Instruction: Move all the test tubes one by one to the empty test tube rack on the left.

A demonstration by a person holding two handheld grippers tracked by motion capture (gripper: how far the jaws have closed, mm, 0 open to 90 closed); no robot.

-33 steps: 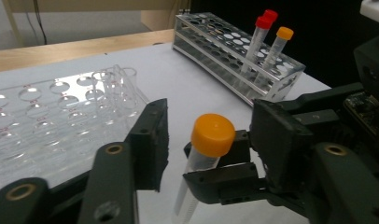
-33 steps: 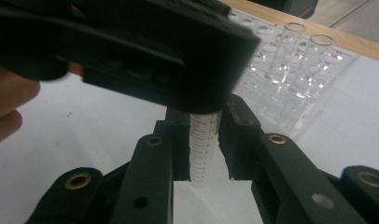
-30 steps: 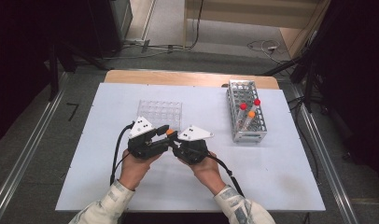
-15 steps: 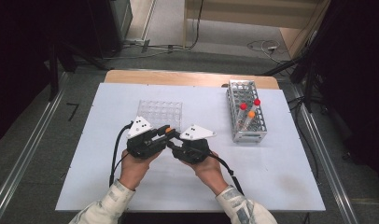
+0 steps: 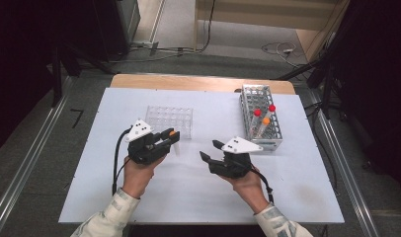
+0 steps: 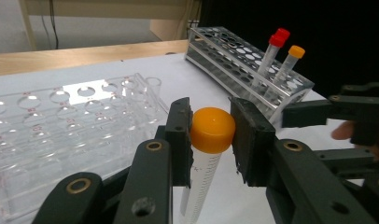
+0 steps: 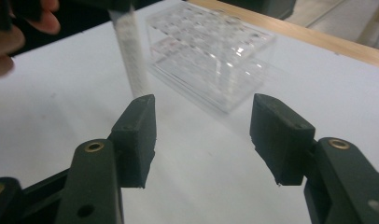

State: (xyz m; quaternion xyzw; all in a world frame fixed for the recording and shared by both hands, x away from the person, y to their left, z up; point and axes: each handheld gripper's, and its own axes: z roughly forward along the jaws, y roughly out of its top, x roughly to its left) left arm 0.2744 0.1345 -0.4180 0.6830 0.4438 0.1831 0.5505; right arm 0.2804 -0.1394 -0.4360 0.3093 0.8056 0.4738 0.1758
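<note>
My left gripper (image 5: 171, 138) is shut on a clear tube with an orange cap (image 6: 212, 129). Its jaws have just been closing, and their pads now clamp the cap from both sides. The tube (image 5: 176, 147) hangs upright just above the white table, in front of the clear plastic rack (image 5: 170, 121). My right gripper (image 5: 209, 149) stands a short way to the right of it and points left. Its jaws have just been opening, and nothing is between them (image 7: 204, 130). In the right gripper view the tube (image 7: 129, 56) hangs at the upper left, ahead of the jaws.
A white wire rack (image 5: 260, 123) stands at the back right, holding two red-capped tubes and one orange-capped tube (image 6: 290, 63). The clear rack (image 6: 61, 116) has several empty holes. The white table's front edge (image 5: 198, 219) lies near the person's forearms.
My right gripper has opened, let go of the tube and drawn away to the right. The left gripper stays in place and keeps hold of the tube by its cap.
</note>
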